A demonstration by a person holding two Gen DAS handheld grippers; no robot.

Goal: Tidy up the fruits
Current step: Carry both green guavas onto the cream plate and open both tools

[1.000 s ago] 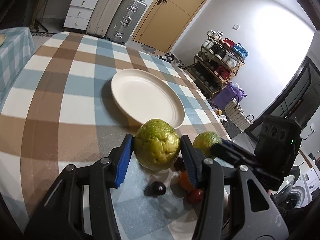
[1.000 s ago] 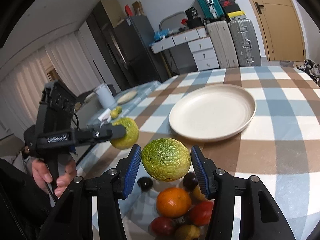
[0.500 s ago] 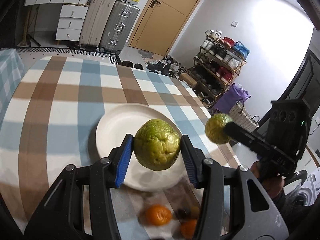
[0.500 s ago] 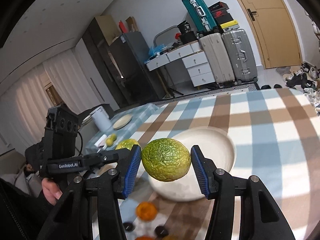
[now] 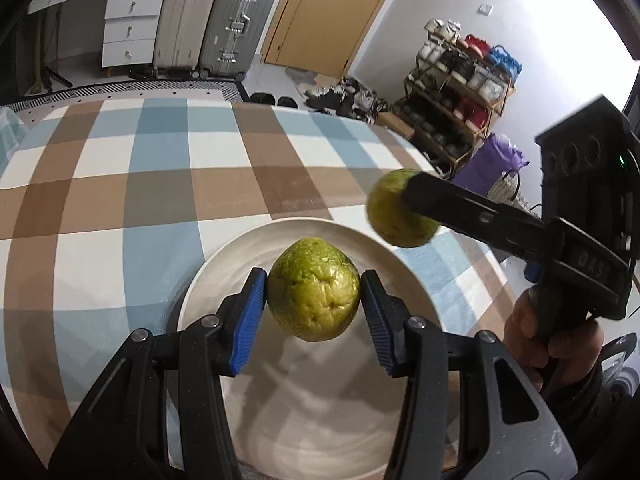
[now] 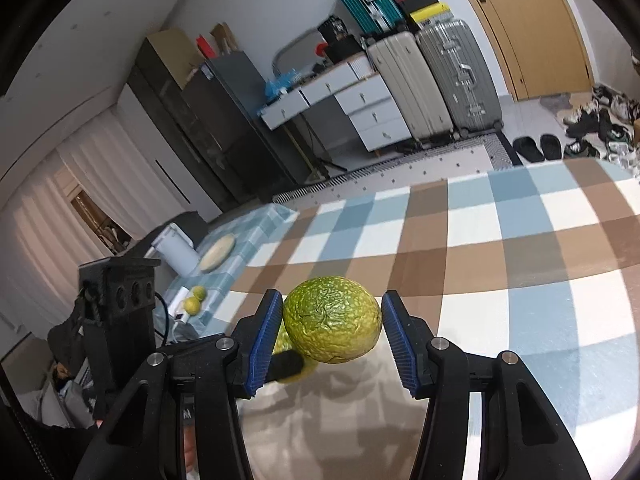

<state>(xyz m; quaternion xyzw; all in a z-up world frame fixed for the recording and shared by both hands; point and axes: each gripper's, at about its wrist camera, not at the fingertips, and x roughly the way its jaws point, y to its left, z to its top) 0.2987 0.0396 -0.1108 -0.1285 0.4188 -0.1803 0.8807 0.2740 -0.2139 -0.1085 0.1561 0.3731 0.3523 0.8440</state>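
**2 green fruits in the air, plate below**

Left wrist view: my left gripper [image 5: 314, 304] pinches a wrinkled green fruit [image 5: 313, 289], 1 blue pad pressed on each side, so the fruit hangs clear of everything. Directly under and in front of it lies the white plate [image 5: 240, 248] on the checked desk [image 5: 120, 200]. The fruit's longer axis runs roughly upright, stem end tilted away from me. Off to the right, my right gripper [image 5: 394, 210] comes in from the side with a second green fruit [image 5: 386, 216]; that one sits over the plate's far right rim, partly past it.

Right wrist view: my right gripper [image 6: 330, 330] is clamped on its own green fruit [image 6: 332, 320], pads squeezing both flanks. This fruit is wider than tall, its long axis running across between the pads. Just behind its lower left edge I can see a sliver of the other fruit [image 6: 282, 340] and a dark fingertip of the left gripper [image 6: 286, 364], so the 2 loads are very near each other. The surface under them is blurred here.

My judgement: the plate lies straight below the left fruit, so the left hand is nearer to a clean set-down. The right fruit needs to come inward over the plate, and I should keep the 2 fruits from knocking together.
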